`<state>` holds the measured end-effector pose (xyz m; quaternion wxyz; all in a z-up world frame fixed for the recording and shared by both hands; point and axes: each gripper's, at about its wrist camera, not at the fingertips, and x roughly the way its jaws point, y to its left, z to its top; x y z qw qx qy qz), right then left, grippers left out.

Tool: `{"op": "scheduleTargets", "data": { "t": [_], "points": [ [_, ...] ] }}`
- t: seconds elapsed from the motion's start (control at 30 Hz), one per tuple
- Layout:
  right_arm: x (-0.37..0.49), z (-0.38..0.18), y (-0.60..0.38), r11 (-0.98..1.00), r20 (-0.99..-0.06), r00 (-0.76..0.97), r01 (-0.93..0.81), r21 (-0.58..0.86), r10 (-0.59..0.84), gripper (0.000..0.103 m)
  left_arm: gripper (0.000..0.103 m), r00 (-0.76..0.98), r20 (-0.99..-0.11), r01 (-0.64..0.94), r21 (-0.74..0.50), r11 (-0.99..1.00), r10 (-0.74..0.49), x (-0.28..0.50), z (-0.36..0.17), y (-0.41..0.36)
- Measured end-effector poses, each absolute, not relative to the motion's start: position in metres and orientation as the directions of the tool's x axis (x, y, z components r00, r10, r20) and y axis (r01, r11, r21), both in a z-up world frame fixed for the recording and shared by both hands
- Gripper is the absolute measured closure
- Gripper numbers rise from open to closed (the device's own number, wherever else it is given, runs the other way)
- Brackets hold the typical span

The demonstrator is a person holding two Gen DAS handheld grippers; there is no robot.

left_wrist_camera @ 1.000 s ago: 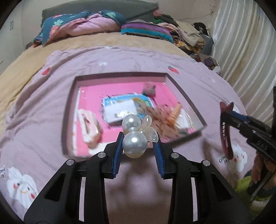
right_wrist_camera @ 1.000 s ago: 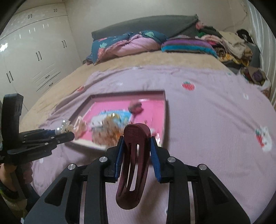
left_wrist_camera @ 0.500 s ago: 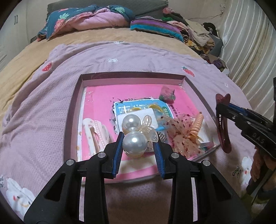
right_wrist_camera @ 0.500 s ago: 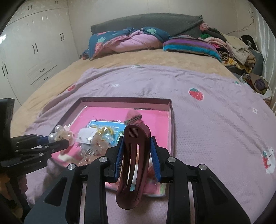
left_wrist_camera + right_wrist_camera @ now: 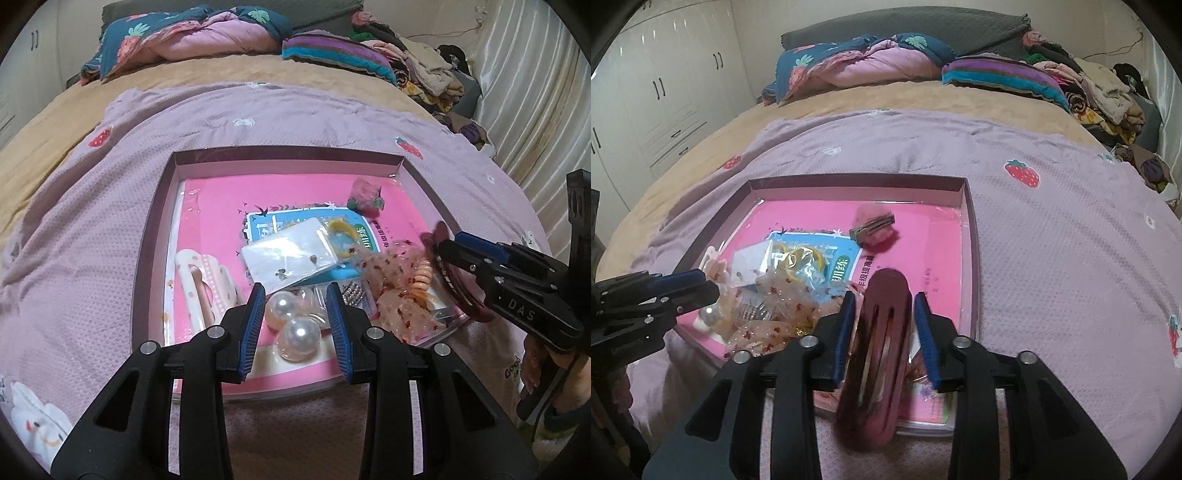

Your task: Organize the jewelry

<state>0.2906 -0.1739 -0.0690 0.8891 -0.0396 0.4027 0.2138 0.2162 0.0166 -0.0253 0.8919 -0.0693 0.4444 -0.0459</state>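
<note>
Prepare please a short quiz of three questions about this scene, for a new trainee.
1. Which gripper has the dark red hair clip between its fingers?
2. True or false: the fluffy pink clip lies outside the tray.
3. What does the tray stand on? A) a purple blanket with strawberries; B) a wooden desk; C) the floor.

Key
1. The right gripper. Its jaws have just been opening, and the clip sits loose between them.
2. False: it lies inside, near the far wall.
3. A.
</note>
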Motion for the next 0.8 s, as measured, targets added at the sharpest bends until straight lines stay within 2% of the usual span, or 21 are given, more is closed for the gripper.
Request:
{"op": "scheduleTargets", "data": {
  "t": [0.2,0.37,0.43,0.57,0.7,0.8],
  "points": [
    [0.277,-0.053,-0.181,0.905,-0.706,0.608,-0.412,0.110,0.362,0.051,0.075,0.613,-0.778,0.018,-0.162,0.987,-0.139,0.211,-0.016,0.017],
    [0.258,-0.035,-0.188,0.902,-0.672,0.638,-0.418,0.109,0.376,0.035,0.071,0.636,-0.760,0.019,-0.161,0.987,-0.136,0.202,-0.002,0.017],
    [0.249,-0.027,-0.191,0.901,-0.657,0.650,-0.420,0.108,0.382,0.034,0.068,0.645,-0.753,0.017,-0.159,0.987,-0.132,0.198,0.005,0.017],
    [0.236,-0.015,-0.197,0.903,-0.638,0.666,-0.414,0.116,0.387,0.025,0.063,0.661,-0.740,0.014,-0.157,0.987,-0.127,0.188,0.018,0.016],
    [0.222,-0.003,-0.203,0.902,-0.616,0.682,-0.416,0.117,0.394,0.023,0.053,0.683,-0.720,0.012,-0.156,0.988,-0.122,0.176,0.032,0.015],
    [0.213,0.004,-0.208,0.903,-0.602,0.694,-0.412,0.120,0.396,0.013,0.046,0.694,-0.711,0.008,-0.154,0.988,-0.117,0.168,0.040,0.015]
  ]
}}
